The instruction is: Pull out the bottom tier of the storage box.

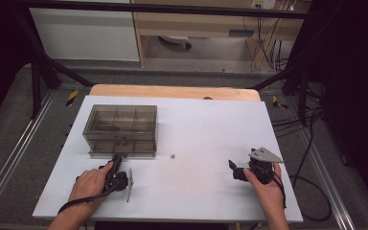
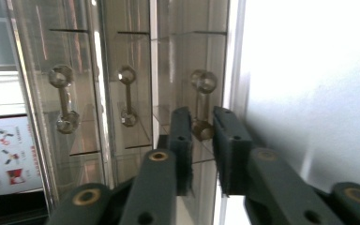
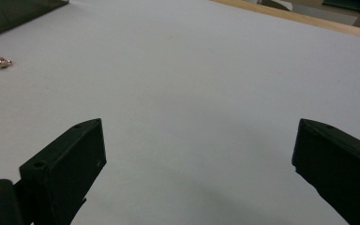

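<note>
1. The left gripper (image 1: 116,160) is sitting at the left of the high view, right up against the front wall of the smoky clear drawer box (image 1: 120,130), with the person's left hand (image 1: 92,184) wrapped around its body behind it.

2. In the left gripper view the camera is lying rolled on its side, so the box's three drawer fronts are standing side by side as tall strips, each carrying a small metal handle (image 2: 203,104) whose long axis is running up and down the picture.

3. The left gripper's jaws are standing narrowly apart, one on each side of the handle nearest the white table (image 2: 309,84); the lower knob of that handle is lying in the gap just past the tips, and I cannot tell whether the pads are pressing on it yet.

4. The coming move is likely turning on this: the handle is lying straight ahead of the left gripper, along the slot between the jaws, so closing and drawing back toward the person should be sliding that drawer out.

5. Further right, a tiny copper-coloured part (image 1: 172,155) is lying loose on the table, just in front of the box's right corner.

6. At the far right, the right gripper (image 1: 234,168) is resting on the table with jaws spread wide and nothing between them, well apart from the box, so the left hand is the nearer one
</note>
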{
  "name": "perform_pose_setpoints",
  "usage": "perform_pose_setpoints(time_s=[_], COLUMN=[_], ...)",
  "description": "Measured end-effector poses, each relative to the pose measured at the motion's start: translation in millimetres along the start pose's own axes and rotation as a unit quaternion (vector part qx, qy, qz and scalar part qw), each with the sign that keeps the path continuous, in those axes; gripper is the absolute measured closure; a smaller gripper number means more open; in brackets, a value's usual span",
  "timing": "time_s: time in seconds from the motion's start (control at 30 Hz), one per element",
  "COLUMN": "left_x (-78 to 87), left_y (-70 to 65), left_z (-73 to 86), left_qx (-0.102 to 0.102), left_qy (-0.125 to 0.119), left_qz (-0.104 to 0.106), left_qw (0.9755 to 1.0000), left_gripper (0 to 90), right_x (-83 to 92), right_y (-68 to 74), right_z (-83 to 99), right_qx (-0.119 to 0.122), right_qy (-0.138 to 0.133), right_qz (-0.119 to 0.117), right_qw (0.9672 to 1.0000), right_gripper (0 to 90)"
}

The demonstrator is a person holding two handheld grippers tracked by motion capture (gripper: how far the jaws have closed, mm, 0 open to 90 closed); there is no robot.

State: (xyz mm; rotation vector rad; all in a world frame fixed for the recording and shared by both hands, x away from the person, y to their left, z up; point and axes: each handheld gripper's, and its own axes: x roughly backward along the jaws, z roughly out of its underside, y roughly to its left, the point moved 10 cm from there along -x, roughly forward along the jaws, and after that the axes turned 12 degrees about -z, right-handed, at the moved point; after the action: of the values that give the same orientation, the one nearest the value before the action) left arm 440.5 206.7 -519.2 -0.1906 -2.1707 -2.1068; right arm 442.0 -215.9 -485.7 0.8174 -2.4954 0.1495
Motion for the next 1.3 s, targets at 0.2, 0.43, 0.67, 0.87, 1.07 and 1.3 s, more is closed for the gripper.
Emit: perform_pose_setpoints(time_s=[0.2,0.43,0.67,0.87,1.07,1.3], left_x=[7.0,5.6,2.8,2.0,0.4,0.7], left_y=[4.2,9.0,17.7,22.8,23.2,25.6], left_z=[-5.2,-0.8,8.0,16.7,27.8,37.2], left_qx=[0.069,0.167,0.246,0.28,0.298,0.313], left_qy=[-0.018,-0.017,-0.026,-0.033,-0.034,-0.04], left_qz=[0.042,0.094,0.117,0.132,0.147,0.16], left_qw=[0.9966,0.9812,0.9619,0.9505,0.9425,0.9353], left_gripper=[57.0,55.2,49.7,47.0,44.5,43.6], right_x=[0.6,-0.6,-1.4,-2.4,-2.2,-2.5], right_y=[1.0,0.3,2.1,1.7,1.7,2.0], right_z=[0.6,1.7,2.1,2.6,2.7,2.8], right_qx=[0.0,0.001,0.001,0.002,0.0,0.001], right_qy=[0.0,0.002,0.005,0.007,0.007,0.008], right_qz=[0.0,0.002,0.001,-0.001,-0.002,-0.004], right_qw=[1.0,1.0,1.0,1.0,1.0,1.0], right_gripper=[3.4,3.4,3.4,3.4,3.6,3.6])
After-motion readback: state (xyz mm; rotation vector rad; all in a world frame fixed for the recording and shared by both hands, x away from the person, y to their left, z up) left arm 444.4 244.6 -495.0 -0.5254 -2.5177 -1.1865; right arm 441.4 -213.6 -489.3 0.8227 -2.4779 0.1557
